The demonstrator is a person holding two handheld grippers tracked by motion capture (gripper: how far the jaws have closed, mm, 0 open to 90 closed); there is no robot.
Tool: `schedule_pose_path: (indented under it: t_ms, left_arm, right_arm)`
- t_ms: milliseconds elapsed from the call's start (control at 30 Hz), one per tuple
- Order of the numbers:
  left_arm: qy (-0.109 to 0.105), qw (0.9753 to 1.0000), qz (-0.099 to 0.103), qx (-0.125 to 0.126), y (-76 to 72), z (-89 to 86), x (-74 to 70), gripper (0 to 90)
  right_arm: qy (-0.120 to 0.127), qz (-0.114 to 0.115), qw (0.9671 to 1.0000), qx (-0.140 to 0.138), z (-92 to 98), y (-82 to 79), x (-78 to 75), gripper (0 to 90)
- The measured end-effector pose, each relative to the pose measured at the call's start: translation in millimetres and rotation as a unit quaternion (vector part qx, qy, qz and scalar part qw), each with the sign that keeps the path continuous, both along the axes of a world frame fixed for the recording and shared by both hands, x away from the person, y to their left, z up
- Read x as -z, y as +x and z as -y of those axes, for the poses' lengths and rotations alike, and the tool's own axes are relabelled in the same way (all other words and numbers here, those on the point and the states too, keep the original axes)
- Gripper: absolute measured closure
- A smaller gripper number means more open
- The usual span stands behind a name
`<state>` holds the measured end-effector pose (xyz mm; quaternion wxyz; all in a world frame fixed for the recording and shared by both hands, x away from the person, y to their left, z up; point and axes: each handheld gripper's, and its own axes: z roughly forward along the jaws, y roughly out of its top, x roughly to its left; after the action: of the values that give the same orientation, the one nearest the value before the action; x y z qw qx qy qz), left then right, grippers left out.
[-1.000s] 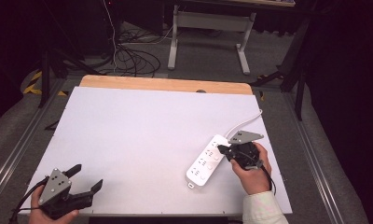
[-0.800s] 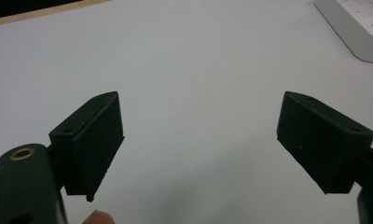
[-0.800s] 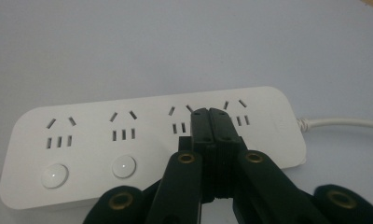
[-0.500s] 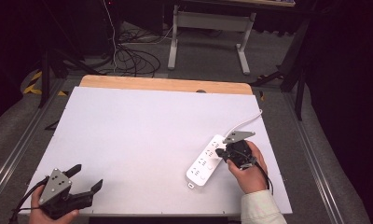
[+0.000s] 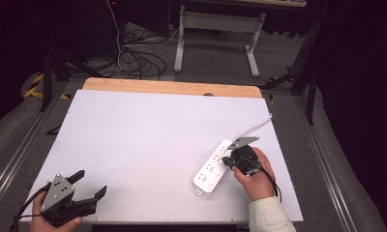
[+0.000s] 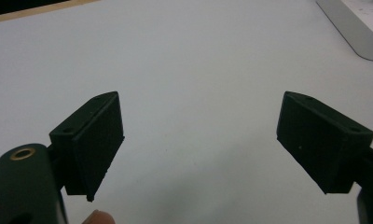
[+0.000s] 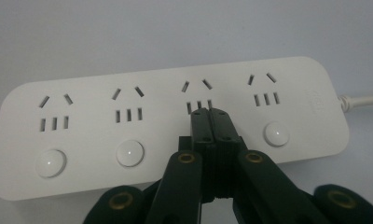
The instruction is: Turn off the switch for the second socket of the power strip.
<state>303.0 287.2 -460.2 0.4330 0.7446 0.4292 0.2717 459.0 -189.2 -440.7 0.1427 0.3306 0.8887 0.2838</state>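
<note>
A white power strip [image 5: 210,170] with several sockets lies slantwise on the white table [image 5: 148,135], right of centre; its cable [image 5: 252,126] runs toward the far right edge. My right gripper [image 5: 226,160] is shut, its tips resting over the strip. In the right gripper view the closed jaws [image 7: 209,113] sit just below the third socket's slots on the power strip [image 7: 128,126], hiding the round button there. Three other buttons show. My left gripper [image 5: 91,183] is held at the front left corner, open and empty [image 6: 198,140]. The strip's end [image 6: 357,28] shows far off.
A wooden strip [image 5: 172,88] borders the table's far edge. Metal rails [image 5: 327,174] run along both sides. Beyond the table stand a desk frame [image 5: 215,29] and loose floor cables [image 5: 133,58]. The table's front edge lies just under both hands.
My right gripper has shifted a little left and nearer, onto the power strip's socket face. The left gripper has stayed where it was, still open.
</note>
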Motion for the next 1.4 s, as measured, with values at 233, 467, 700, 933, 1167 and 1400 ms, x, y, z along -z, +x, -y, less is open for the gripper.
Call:
schedule_pose_path:
  t_ms: [233, 467, 700, 933, 1167, 1400]
  left_arm:
    - [0.001, 1.0000, 0.000, -0.001, -0.1, 0.1, 0.0, 15.4]
    - [0.003, 1.0000, 0.002, -0.002, -0.3, -0.1, -0.2, 15.5]
    - [0.003, 1.0000, 0.002, -0.002, -0.4, -0.1, -0.2, 15.5]
    - [0.005, 1.0000, 0.002, -0.001, -0.6, -0.2, -0.4, 15.5]
    - [0.005, 1.0000, 0.003, -0.001, -1.0, 0.0, -0.4, 15.5]
    - [0.006, 1.0000, 0.004, -0.001, -1.2, 0.2, -0.4, 15.5]
  right_arm:
    - [-0.003, 0.001, 1.0000, 0.000, -2.4, -0.4, 1.3, 90.0]
    - [-0.011, 0.008, 0.9999, 0.000, -3.7, -0.9, 2.1, 90.0]
    - [-0.020, 0.012, 0.9997, 0.001, -5.9, -2.3, 3.9, 90.0]
    - [-0.022, 0.015, 0.9996, 0.002, -6.6, -3.1, 4.6, 90.0]
    - [-0.018, 0.019, 0.9996, 0.007, -6.7, -4.4, 5.7, 90.0]
    - [-0.011, 0.018, 0.9997, 0.010, -5.6, -4.8, 6.5, 90.0]
